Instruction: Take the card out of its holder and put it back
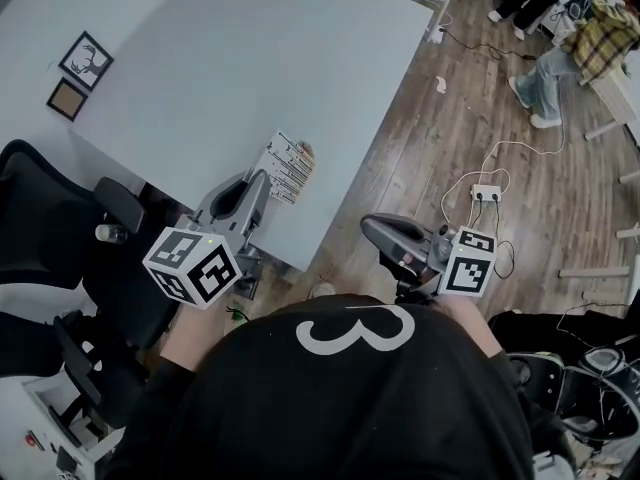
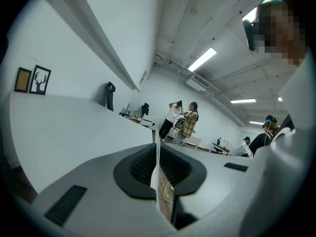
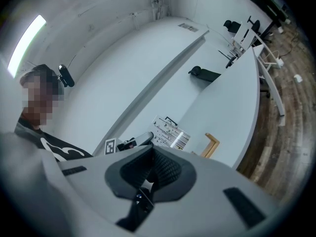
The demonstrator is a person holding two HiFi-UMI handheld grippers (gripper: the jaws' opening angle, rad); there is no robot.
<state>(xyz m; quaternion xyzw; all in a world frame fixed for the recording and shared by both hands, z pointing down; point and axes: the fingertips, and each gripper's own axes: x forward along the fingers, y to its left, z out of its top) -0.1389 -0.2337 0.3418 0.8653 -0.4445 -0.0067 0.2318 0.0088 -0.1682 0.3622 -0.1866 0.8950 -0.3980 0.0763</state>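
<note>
My left gripper (image 1: 268, 183) is shut on a white printed card (image 1: 285, 166) and holds it over the near edge of the white table (image 1: 250, 58). In the left gripper view the card (image 2: 158, 181) stands edge-on between the pressed pads. In the right gripper view the card (image 3: 170, 132) shows its print and barcode, with a small wooden holder (image 3: 211, 146) just to its right on the table; I cannot tell whether they touch. My right gripper (image 1: 368, 226) hangs off the table over the wooden floor. It (image 3: 148, 180) is shut with nothing between its pads.
Two small framed pictures (image 1: 85, 60) lie at the table's far left. A black office chair (image 1: 50, 218) stands left of me. A power strip with cable (image 1: 487, 193) lies on the floor at right. People (image 1: 545, 83) are at the far right.
</note>
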